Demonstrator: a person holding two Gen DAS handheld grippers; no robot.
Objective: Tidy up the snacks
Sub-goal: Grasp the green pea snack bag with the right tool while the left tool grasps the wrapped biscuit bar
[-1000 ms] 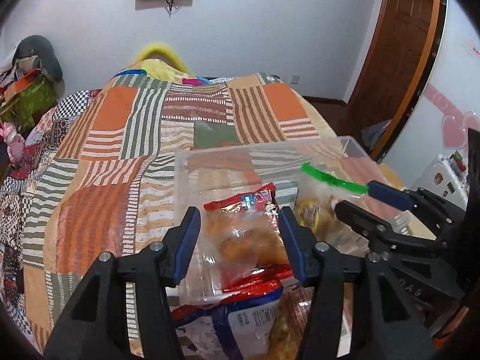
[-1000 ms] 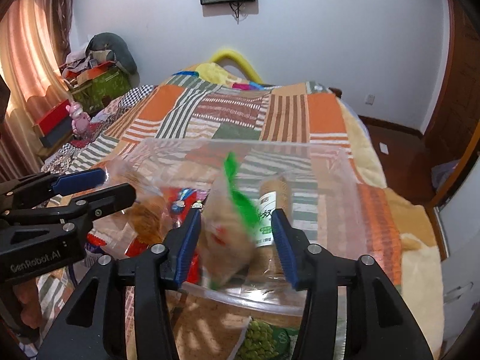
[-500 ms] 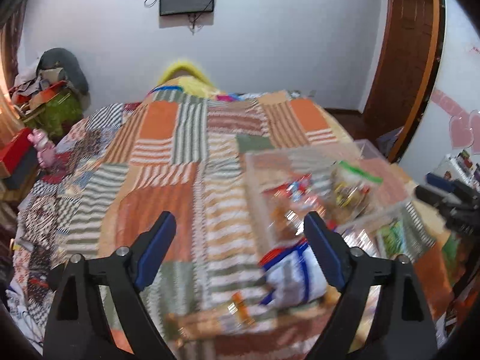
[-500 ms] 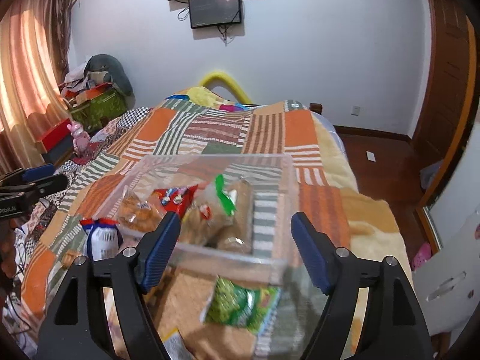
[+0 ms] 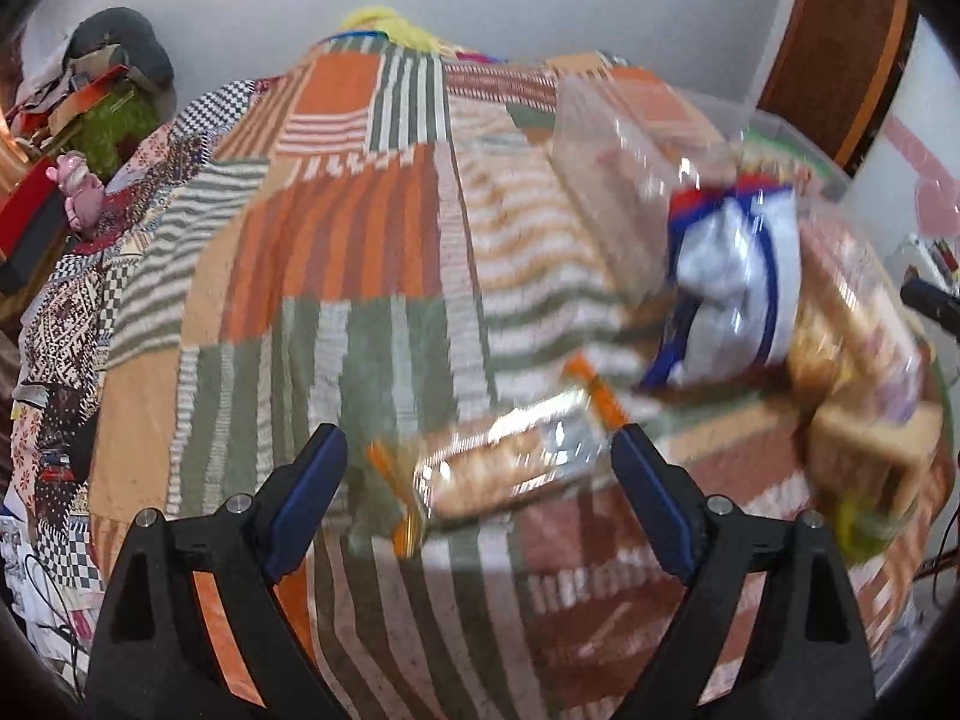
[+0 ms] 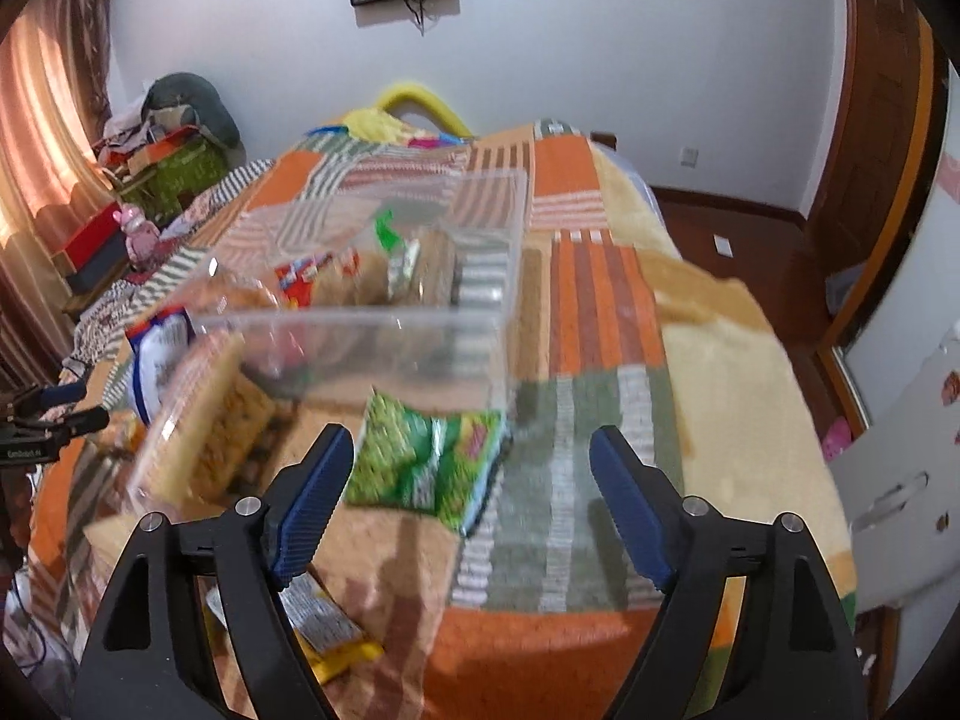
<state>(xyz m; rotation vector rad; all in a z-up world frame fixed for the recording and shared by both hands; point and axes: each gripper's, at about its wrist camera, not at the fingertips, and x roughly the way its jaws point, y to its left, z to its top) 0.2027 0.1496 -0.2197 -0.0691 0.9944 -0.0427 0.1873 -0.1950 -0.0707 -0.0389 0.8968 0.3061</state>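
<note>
A clear plastic bin [image 6: 360, 324] on the patchwork bed holds several snack packs; it also shows in the left wrist view [image 5: 618, 138]. My left gripper [image 5: 480, 486] is open and empty, above a clear pack of biscuits with orange ends [image 5: 504, 468]. A white and blue bag [image 5: 732, 288] lies beside the bin. My right gripper [image 6: 468, 492] is open and empty, above a green snack bag [image 6: 420, 456]. A clear tray of crackers [image 6: 198, 420] leans against the bin. A yellow packet [image 6: 324, 624] lies near the left finger.
The bed's right edge drops to a wooden floor [image 6: 750, 240]. A white cabinet [image 6: 900, 360] stands to the right. Boxes and clutter [image 6: 150, 168] lie left of the bed. The left gripper [image 6: 42, 420] shows at the right wrist view's left edge.
Both grippers let go of the snack packs in the bin, opened wide and drew back toward the bed's near end. The left one swung left and down over the biscuit pack.
</note>
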